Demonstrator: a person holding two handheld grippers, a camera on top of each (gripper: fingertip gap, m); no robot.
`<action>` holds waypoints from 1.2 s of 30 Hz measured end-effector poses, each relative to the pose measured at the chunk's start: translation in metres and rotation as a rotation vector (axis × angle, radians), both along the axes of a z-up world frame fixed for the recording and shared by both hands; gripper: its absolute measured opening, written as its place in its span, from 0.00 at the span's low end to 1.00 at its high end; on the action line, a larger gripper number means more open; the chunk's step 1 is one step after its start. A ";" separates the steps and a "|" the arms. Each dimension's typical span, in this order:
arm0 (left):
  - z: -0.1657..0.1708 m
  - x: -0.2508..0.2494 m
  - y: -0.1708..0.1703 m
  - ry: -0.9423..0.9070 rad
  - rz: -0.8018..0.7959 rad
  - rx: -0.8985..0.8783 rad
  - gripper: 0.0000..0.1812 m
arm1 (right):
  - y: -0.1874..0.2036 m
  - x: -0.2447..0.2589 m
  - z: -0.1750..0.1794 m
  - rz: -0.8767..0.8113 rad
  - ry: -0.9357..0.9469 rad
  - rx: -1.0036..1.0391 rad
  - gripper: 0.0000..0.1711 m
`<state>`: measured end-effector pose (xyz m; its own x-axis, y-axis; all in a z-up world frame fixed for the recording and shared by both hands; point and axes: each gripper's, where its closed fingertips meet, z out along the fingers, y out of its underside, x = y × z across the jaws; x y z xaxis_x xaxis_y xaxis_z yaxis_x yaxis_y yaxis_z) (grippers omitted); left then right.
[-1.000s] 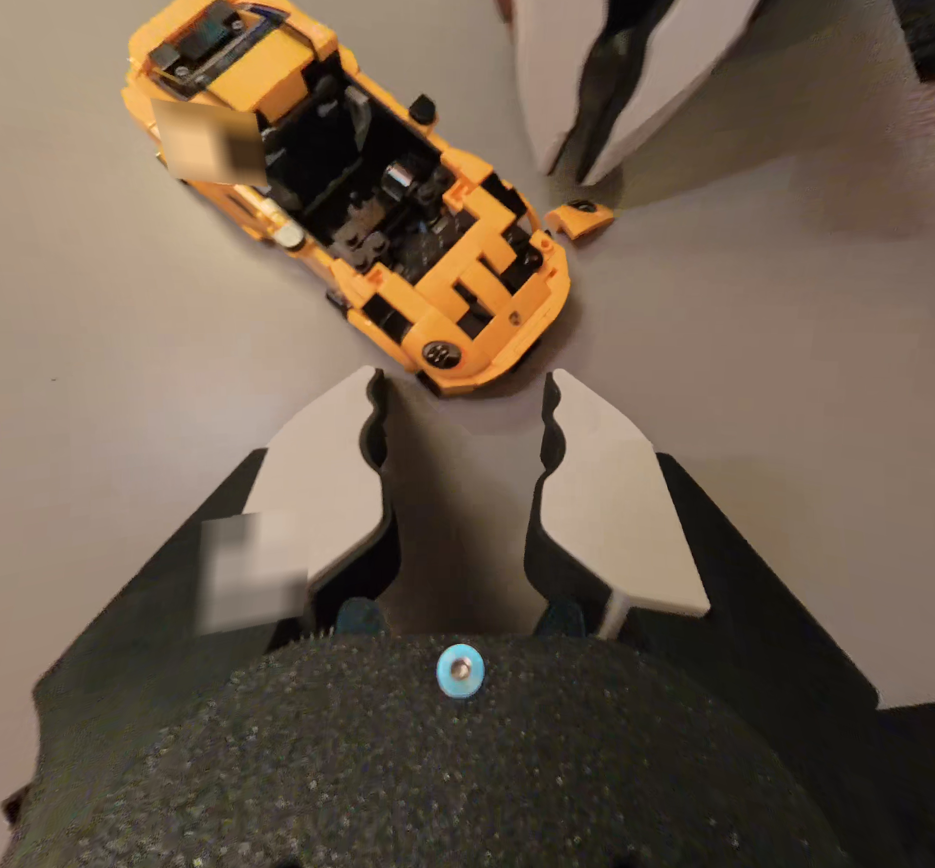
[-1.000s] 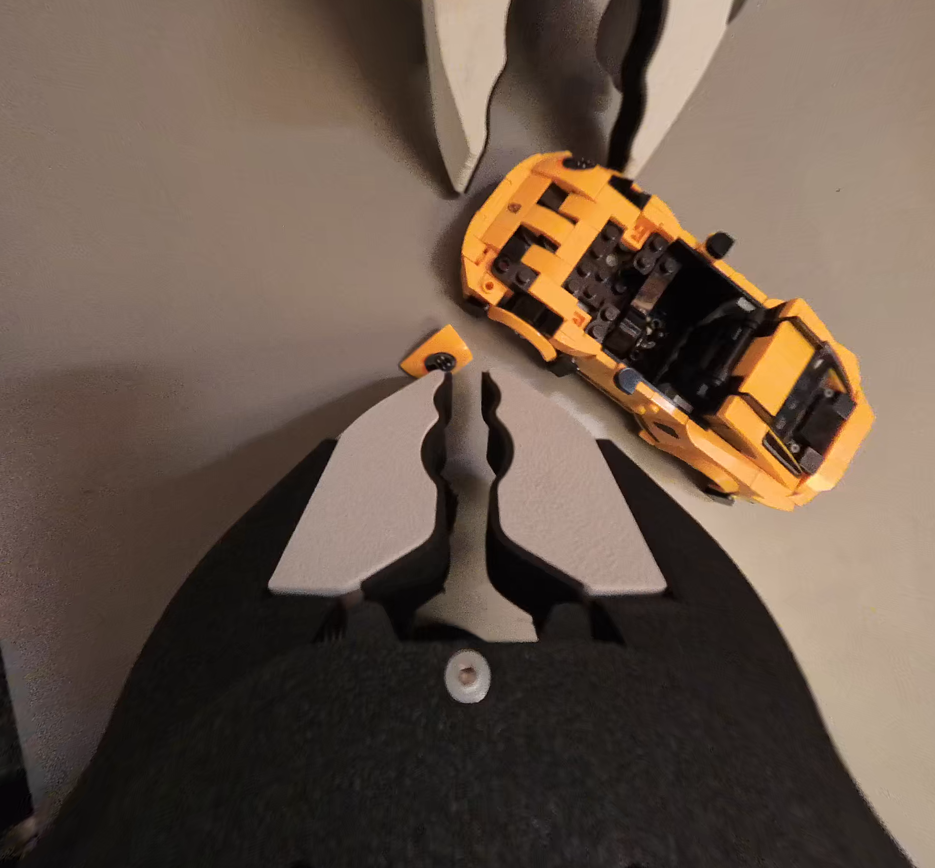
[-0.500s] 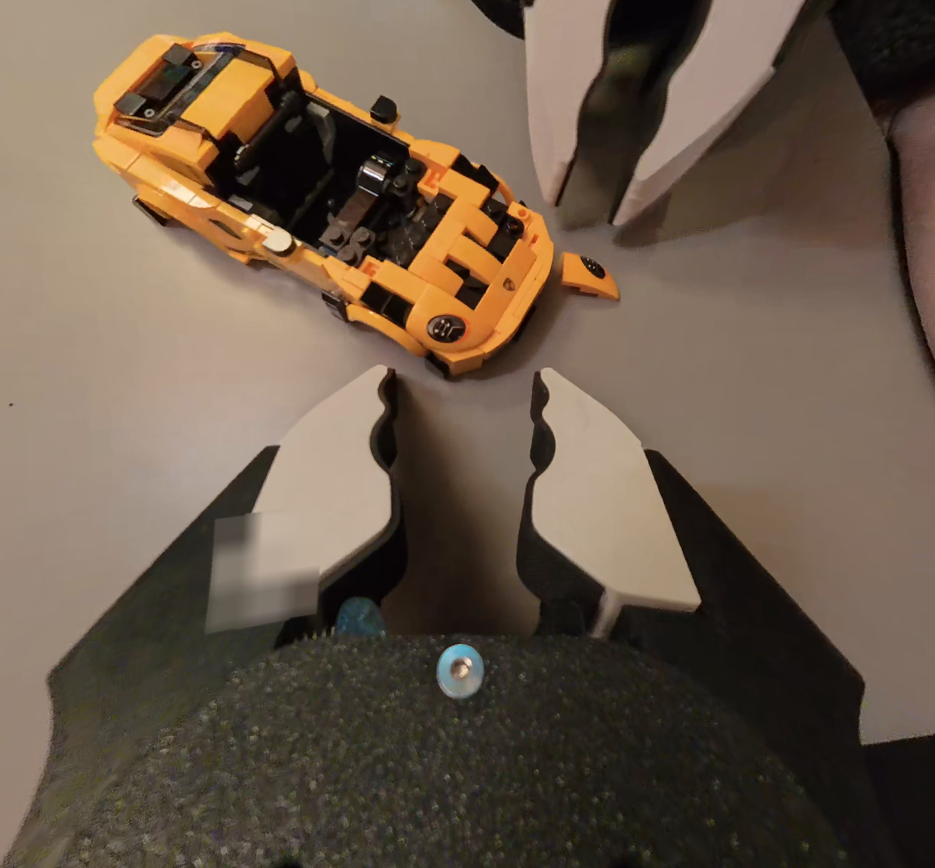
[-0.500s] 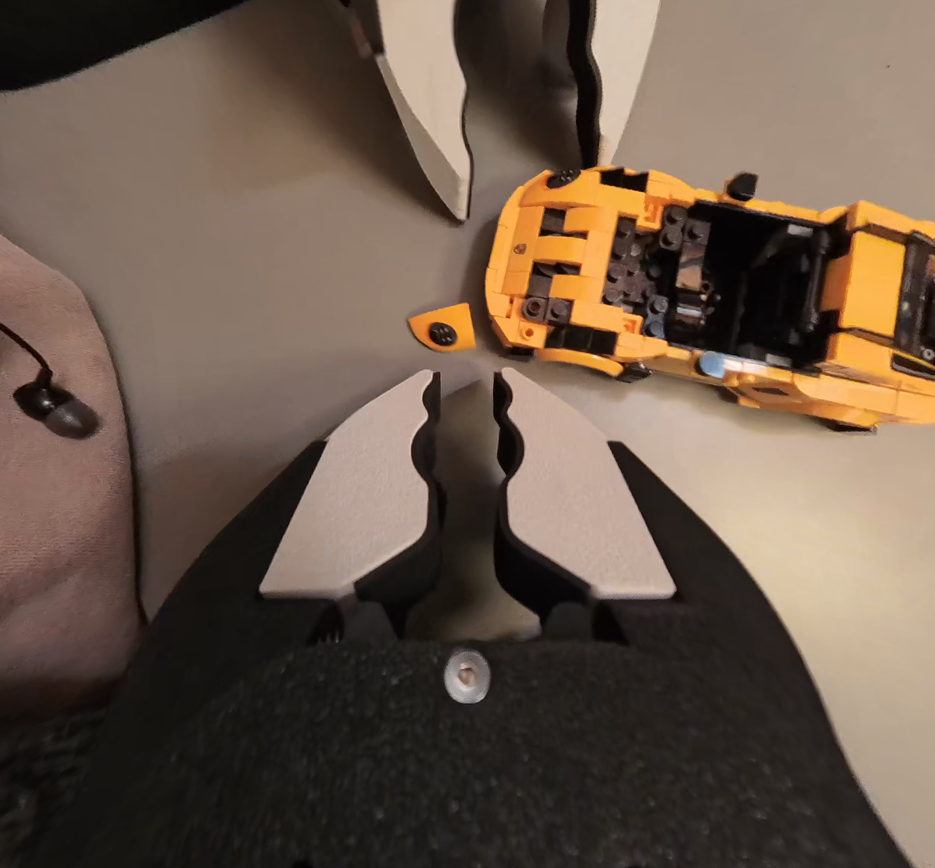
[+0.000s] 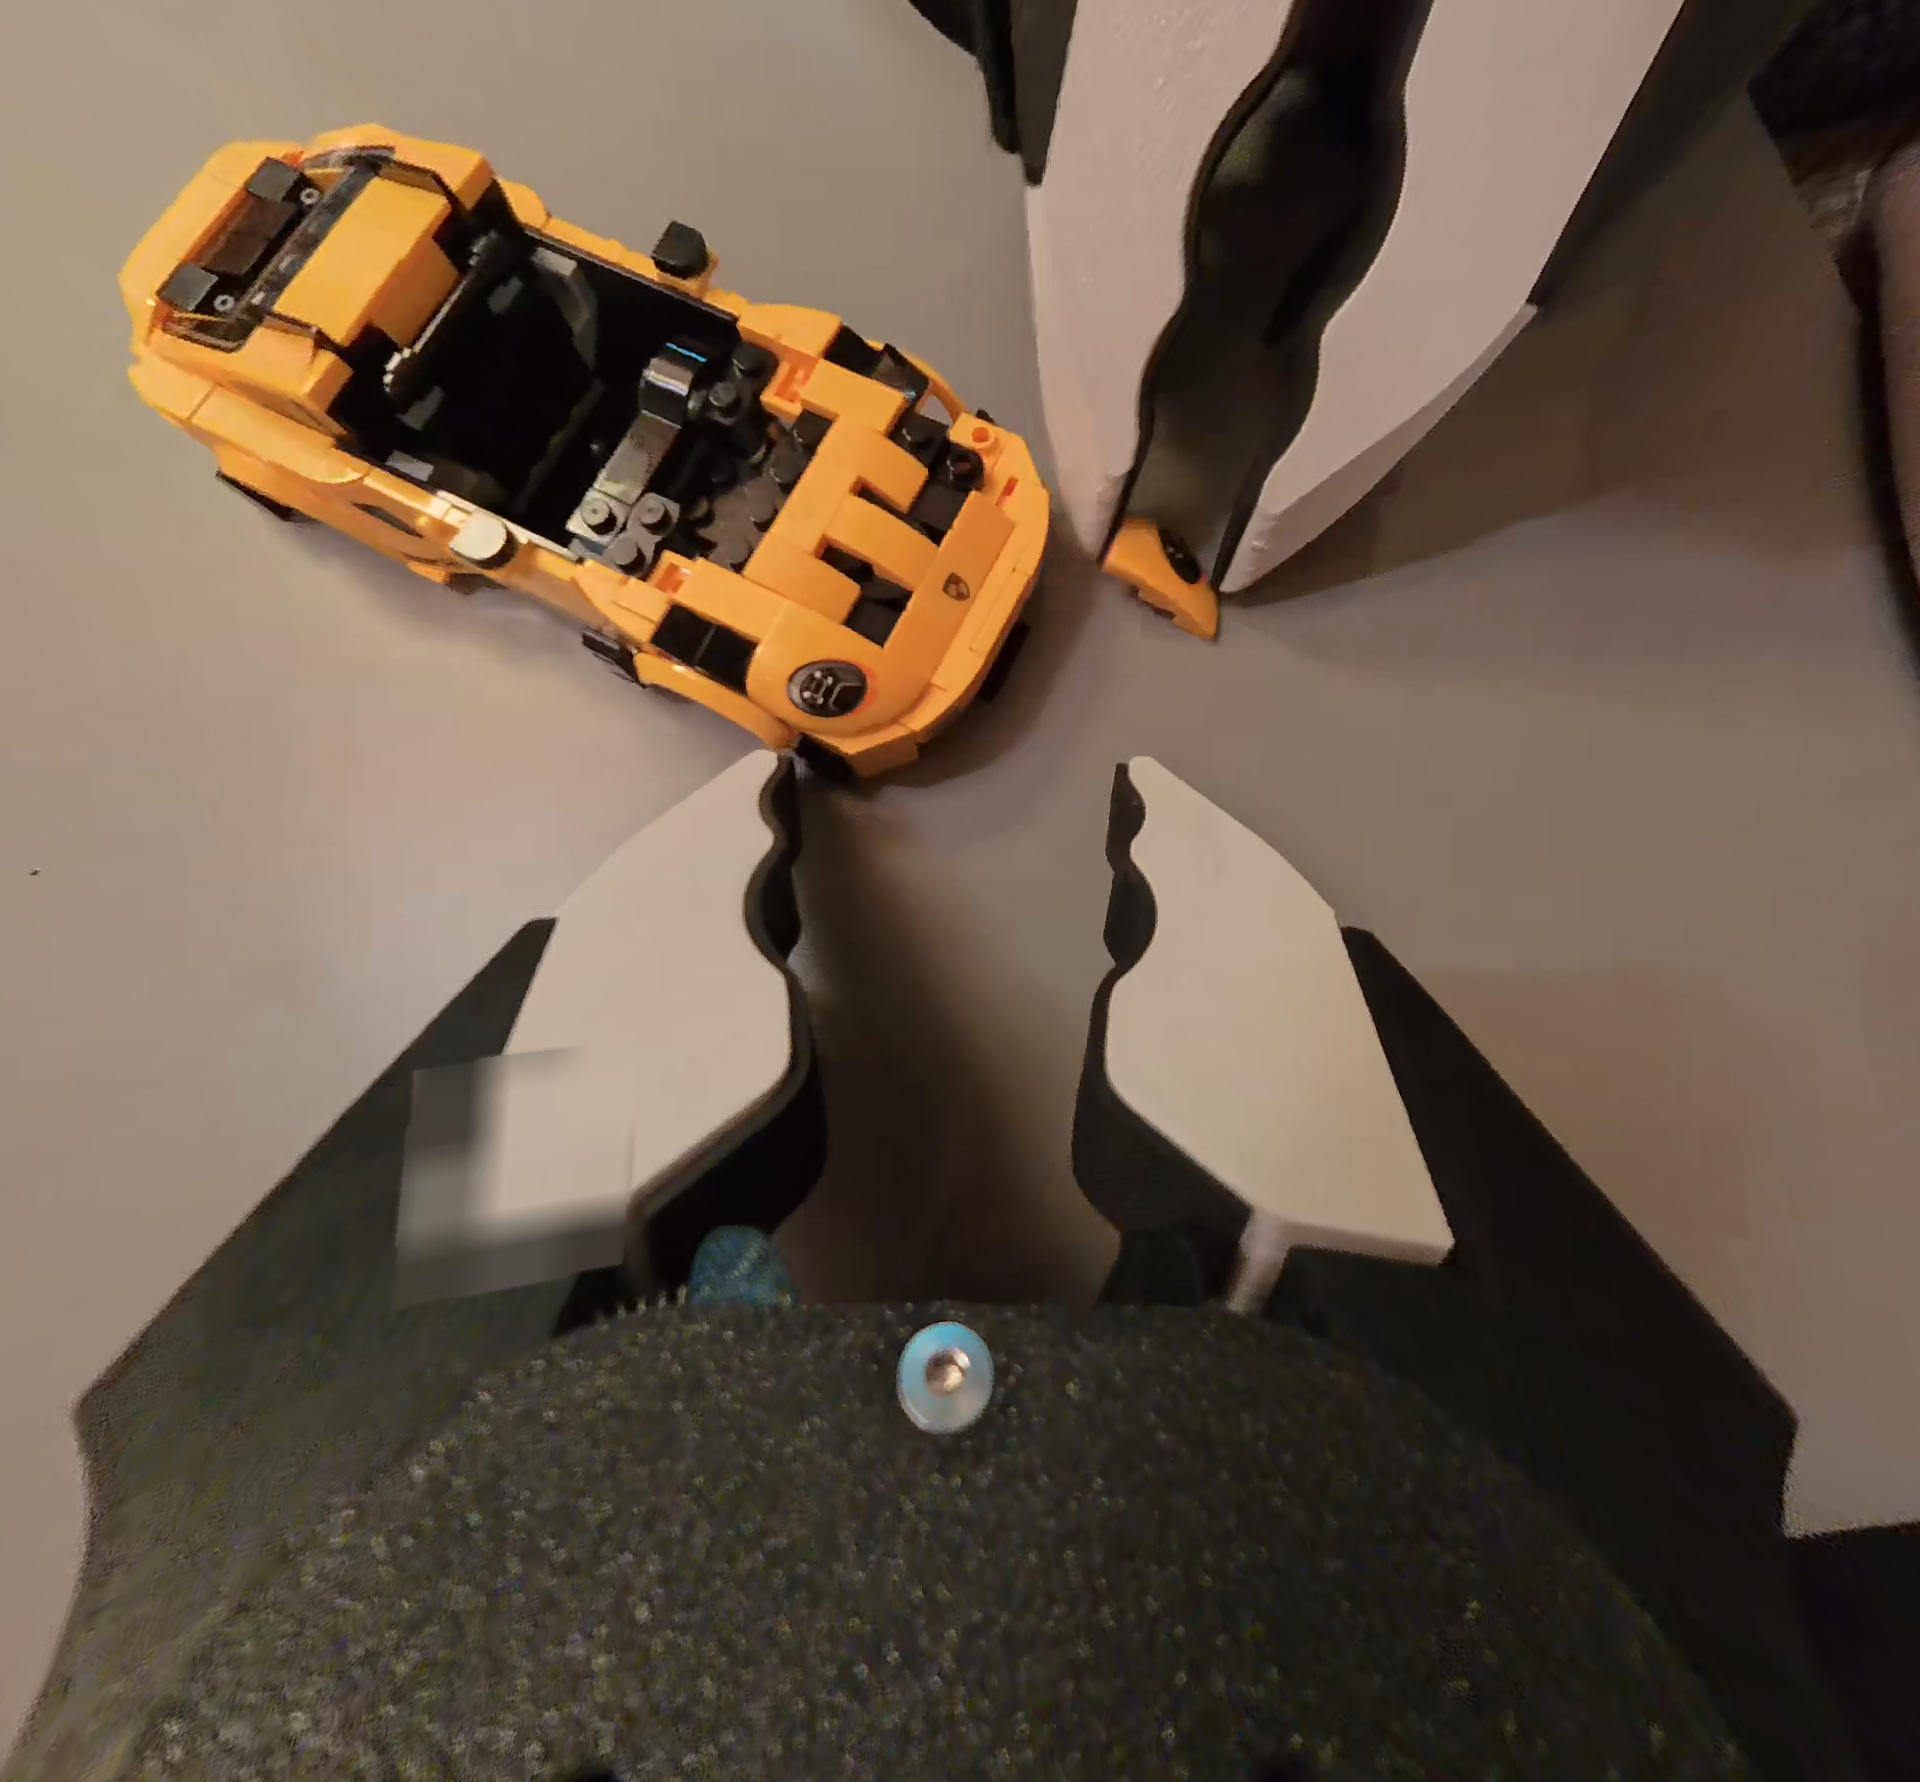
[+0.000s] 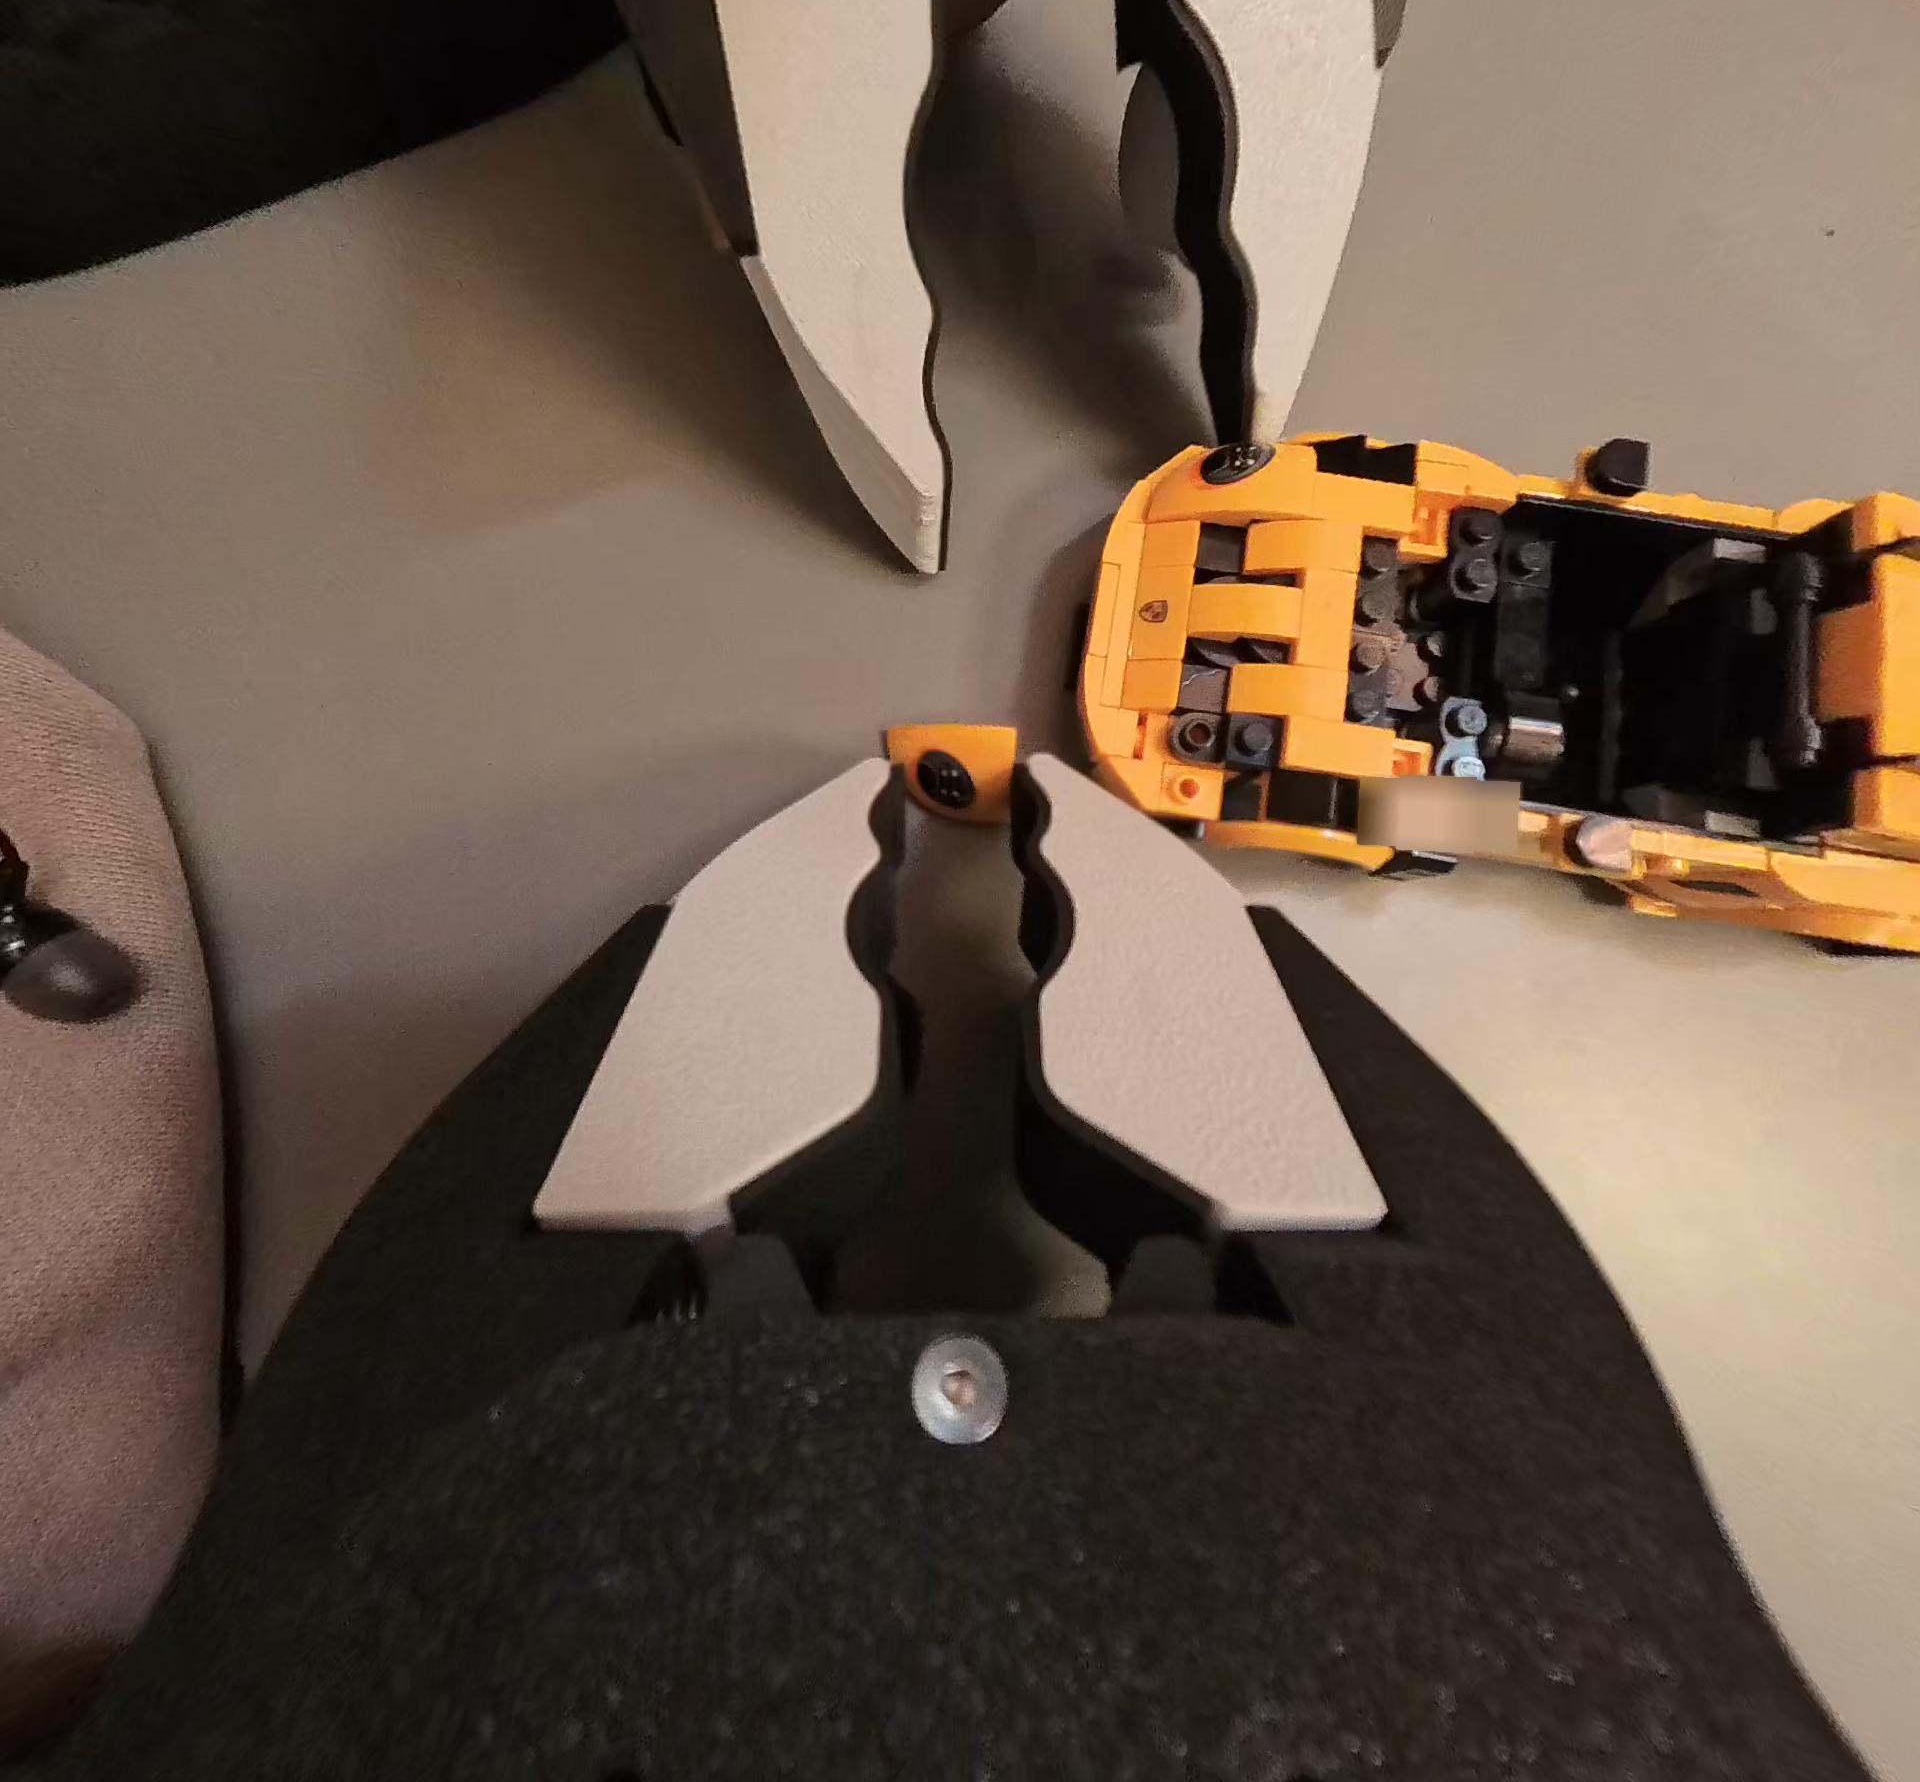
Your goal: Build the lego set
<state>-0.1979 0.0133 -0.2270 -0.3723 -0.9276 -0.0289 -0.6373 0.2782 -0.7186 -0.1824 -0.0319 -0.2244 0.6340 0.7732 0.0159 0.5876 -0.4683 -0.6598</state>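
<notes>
Left gripper (image 5: 951,776) sits wide open and empty, one fingertip right at the nose of the orange brick-built car (image 5: 582,444) on the grey table (image 5: 312,901). Small orange curved headlight piece (image 6: 951,776) lies loose between the right gripper (image 6: 956,776) tips (narrow gap, not clamped yet), so right's nearer.
</notes>
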 end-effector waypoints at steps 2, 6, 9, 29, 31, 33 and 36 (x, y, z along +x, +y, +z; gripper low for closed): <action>0.000 0.000 0.001 -0.003 0.005 -0.001 0.31 | -0.002 0.001 0.010 -0.029 0.047 0.009 0.05; 0.000 0.002 -0.001 -0.006 0.005 -0.011 0.31 | 0.011 0.016 0.032 -0.123 0.050 0.063 0.06; 0.000 0.002 -0.001 -0.006 0.006 -0.006 0.30 | 0.010 0.017 0.023 -0.110 0.008 0.030 0.05; 0.003 -0.002 -0.001 -0.016 -0.011 -0.012 0.29 | -0.024 0.011 -0.002 0.061 -0.102 0.041 0.08; 0.008 -0.003 -0.001 -0.031 -0.017 -0.010 0.28 | -0.024 0.012 -0.002 0.070 -0.095 0.028 0.07; 0.016 -0.003 -0.002 -0.069 -0.031 0.026 0.26 | -0.024 0.014 -0.001 0.033 -0.054 -0.004 0.07; 0.038 -0.002 -0.025 -0.173 -0.134 0.063 0.24 | -0.025 0.003 0.022 -0.059 0.232 -0.082 0.07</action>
